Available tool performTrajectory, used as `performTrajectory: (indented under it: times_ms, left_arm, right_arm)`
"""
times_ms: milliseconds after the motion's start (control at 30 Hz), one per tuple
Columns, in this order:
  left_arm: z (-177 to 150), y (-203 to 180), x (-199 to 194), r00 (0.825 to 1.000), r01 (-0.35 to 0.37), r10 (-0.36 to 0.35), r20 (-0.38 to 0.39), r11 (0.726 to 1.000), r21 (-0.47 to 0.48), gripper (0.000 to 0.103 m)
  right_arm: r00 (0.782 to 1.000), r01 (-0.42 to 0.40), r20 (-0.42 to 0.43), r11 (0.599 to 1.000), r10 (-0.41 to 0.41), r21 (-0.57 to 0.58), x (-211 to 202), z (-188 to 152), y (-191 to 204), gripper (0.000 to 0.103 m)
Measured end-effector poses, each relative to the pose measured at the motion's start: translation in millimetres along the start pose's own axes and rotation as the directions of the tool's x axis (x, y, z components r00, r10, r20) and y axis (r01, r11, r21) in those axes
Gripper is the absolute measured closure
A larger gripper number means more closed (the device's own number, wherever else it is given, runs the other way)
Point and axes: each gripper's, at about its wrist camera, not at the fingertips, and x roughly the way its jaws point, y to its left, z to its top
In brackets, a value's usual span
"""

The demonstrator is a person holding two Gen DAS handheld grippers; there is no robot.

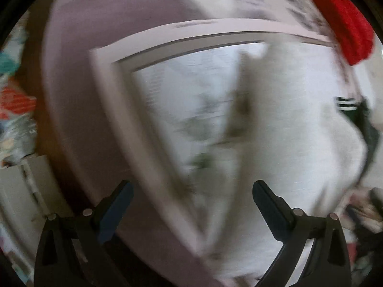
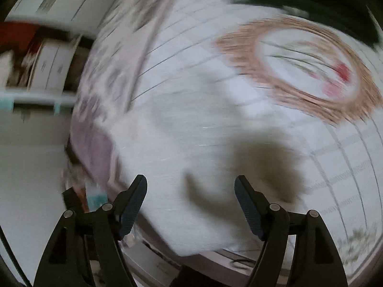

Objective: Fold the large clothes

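Both tools fill the near foreground: left gripper (image 1: 192, 189) stands wide with nothing between its fingers, and right gripper (image 2: 190, 184) likewise gapes empty above cloth; I judge this a pause between folds, hands repositioning. White garment (image 1: 287, 143) lies spread on the bed (image 1: 71, 71), over the patterned quilt (image 2: 299, 55), its near corner (image 2: 189, 246) hanging close to the bed's edge; both views are badly smeared, so seams and sleeves I cannot make out. Next I need a clear hem or corner to pinch on each side; a red cushion (image 1: 344, 21) and a dark striped item (image 1: 347, 105) crowd the far right, while the quilt's middle looks open for laying a fold.
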Motion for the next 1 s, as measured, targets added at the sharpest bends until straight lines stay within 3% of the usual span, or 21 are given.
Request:
performTrajectory:
  times_ms: [100,167,267,300,400,433,467,500,533,567,700,867,1000]
  left_arm:
    - [-6.7,9.9,19.8,0.999,-0.052,0.052,-0.01,0.999,-0.007,0.002]
    - [-7.6,6.3,33.6,0.996,-0.085,0.085,-0.017,0.996,0.029,0.002]
    - [-8.2,2.3,44.8,0.996,-0.087,0.087,0.004,0.995,0.057,0.002]
    - [-8.3,1.7,47.4,0.997,-0.082,0.081,0.011,0.995,0.063,0.002]
    - [-10.5,5.5,51.1,0.997,-0.077,0.075,0.029,0.994,0.081,0.002]
    - [-9.9,6.5,51.4,0.997,-0.072,0.069,0.036,0.994,0.08,0.002]
    - [-14.0,11.9,51.3,0.997,-0.066,0.063,0.042,0.995,0.08,0.002]
    - [-14.9,13.6,51.2,0.997,-0.057,0.053,0.05,0.995,0.079,0.002]
    - [-16.3,15.4,51.8,0.997,-0.051,0.046,0.055,0.995,0.082,0.002]
    - [-15.8,16.1,51.8,0.997,-0.046,0.041,0.061,0.996,0.083,0.002]
    - [-19.1,22.5,51.8,0.996,-0.027,0.02,0.083,0.996,0.084,0.002]
    - [-20.4,34.2,52.6,0.997,-0.001,-0.006,0.082,0.997,0.08,0.002]
    - [-21.7,40.6,51.7,0.997,0.005,-0.012,0.076,0.996,0.089,0.002]
  right_arm:
    - [0.996,-0.003,-0.086,0.992,-0.008,-0.128,48.5,0.5,58.4,0.026]
    - [0.989,0.046,-0.126,0.974,-0.076,-0.223,87.8,-8.2,84.4,0.026]
    - [0.961,0.195,-0.114,0.91,-0.252,-0.366,140.1,-17.3,111.2,0.01]
    - [0.954,0.218,-0.107,0.895,-0.279,-0.389,147.3,-18.7,118.4,0.0]
    - [0.911,0.334,-0.06,0.814,-0.408,-0.475,173.0,-27.6,132.9,0.0]
    - [0.895,0.368,-0.039,0.785,-0.444,-0.499,177.5,-33.2,134.1,0.006]
    - [0.883,0.402,-0.01,0.768,-0.469,-0.499,178.0,-36.2,134.4,0.019]
    - [0.868,0.448,0.035,0.752,-0.495,-0.483,173.7,-36.5,134.8,0.04]
    - [0.881,0.43,0.033,0.771,-0.472,-0.469,168.7,-36.6,134.9,0.055]
    - [0.898,0.402,0.022,0.797,-0.44,-0.452,161.1,-35.5,134.2,0.063]
    - [0.932,0.33,0.005,0.842,-0.363,-0.426,138.2,-36.1,134.2,0.08]
    - [0.957,0.27,0.039,0.84,-0.286,-0.47,102.6,-54.9,135.1,0.083]
    - [0.963,0.241,0.029,0.808,-0.268,-0.537,84.6,-74.6,149.8,0.083]
